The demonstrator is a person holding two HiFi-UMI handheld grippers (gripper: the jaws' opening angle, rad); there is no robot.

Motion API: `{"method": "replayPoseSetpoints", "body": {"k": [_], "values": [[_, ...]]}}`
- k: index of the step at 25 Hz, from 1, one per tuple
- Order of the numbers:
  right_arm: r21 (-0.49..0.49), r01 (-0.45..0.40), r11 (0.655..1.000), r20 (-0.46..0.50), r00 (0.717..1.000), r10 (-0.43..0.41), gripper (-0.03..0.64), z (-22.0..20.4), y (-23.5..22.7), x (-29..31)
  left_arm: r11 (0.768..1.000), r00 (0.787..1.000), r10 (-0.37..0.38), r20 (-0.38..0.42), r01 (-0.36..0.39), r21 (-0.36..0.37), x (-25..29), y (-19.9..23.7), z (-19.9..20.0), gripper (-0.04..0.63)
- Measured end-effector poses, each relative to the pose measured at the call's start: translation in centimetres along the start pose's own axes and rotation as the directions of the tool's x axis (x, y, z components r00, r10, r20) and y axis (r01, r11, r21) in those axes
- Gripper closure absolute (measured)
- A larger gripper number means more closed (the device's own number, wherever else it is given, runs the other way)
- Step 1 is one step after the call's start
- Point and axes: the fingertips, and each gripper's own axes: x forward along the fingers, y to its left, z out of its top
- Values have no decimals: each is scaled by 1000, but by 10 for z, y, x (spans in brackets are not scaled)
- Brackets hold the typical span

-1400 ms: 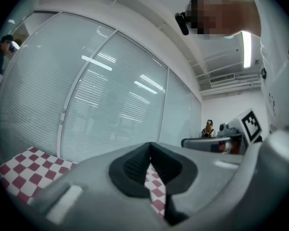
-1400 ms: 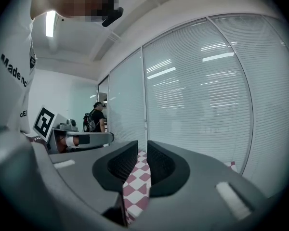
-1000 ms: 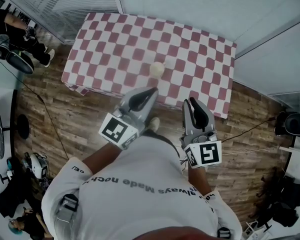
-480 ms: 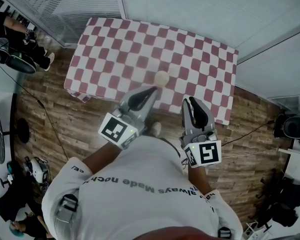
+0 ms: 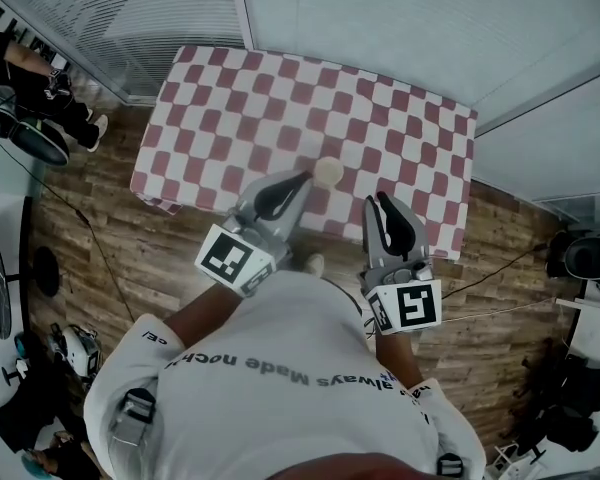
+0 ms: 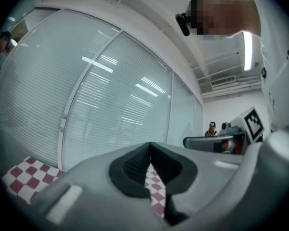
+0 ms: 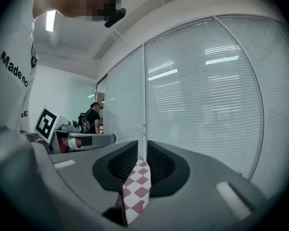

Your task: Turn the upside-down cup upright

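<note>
Head view: left tongs (image 5: 303,177) and right tongs (image 5: 378,200), both pressed together, point level toward cup (image 5: 328,172).

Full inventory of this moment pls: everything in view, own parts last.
table: 1, red-and-white checked cloth, against the blinds
cup: 1, cream, near the table's front edge, just past the left tongs' tip in the head view
blinds: pale grey, behind the table
floor: brown wood planks, around the table
bystander: 1, dark clothes, far left
left tongs: grey, shut, empty
right tongs: grey, shut, empty
</note>
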Motion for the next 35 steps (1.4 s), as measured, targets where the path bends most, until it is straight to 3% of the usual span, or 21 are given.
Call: {"method": "replayPoseSetpoints", "body": {"k": [18,35], "values": [[0,-1,1000,-99,995,1,525,-46,-12,21,999,998,5,-62,-7,-36,13,27,-35,591],[33,-14,999,-229,973,21,409,-129,-18,42,999,988,-2,-155,-6,-54,23,46,-104,591]]}}
